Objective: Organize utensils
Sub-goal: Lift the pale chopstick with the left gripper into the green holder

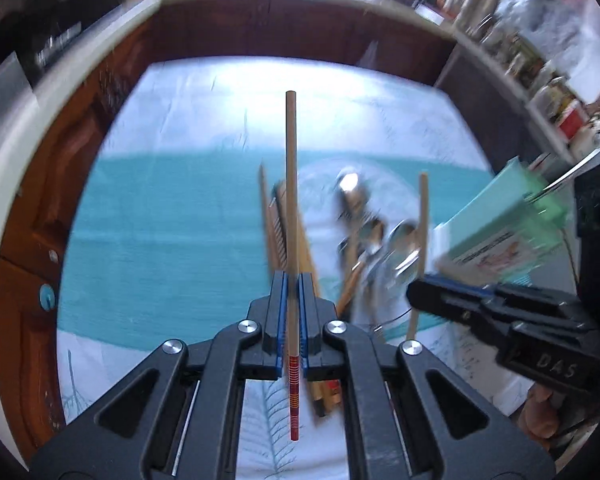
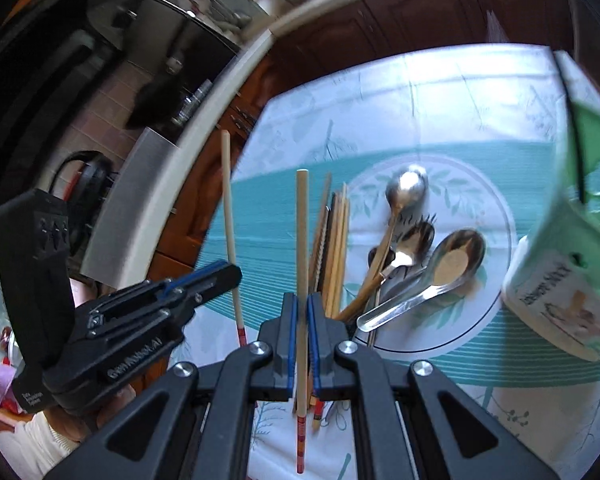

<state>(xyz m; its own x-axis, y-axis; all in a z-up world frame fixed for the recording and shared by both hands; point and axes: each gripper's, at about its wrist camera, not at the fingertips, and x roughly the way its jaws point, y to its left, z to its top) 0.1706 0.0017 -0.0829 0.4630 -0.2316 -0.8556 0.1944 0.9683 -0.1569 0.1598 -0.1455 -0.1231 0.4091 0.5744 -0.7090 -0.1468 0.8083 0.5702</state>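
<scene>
Wooden chopsticks fill both our grippers: the left gripper (image 1: 293, 292) has its jaws clamped on one chopstick (image 1: 291, 184), and the right gripper (image 2: 302, 312) has its jaws clamped on another chopstick (image 2: 302, 240). Both sticks are held above the teal and white cloth (image 2: 440, 92) on the tabletop. Below lie more loose chopsticks (image 2: 336, 248) just beside a heap of metal spoons (image 2: 440, 268). A green and white carton (image 2: 568, 264) stands at the right.
</scene>
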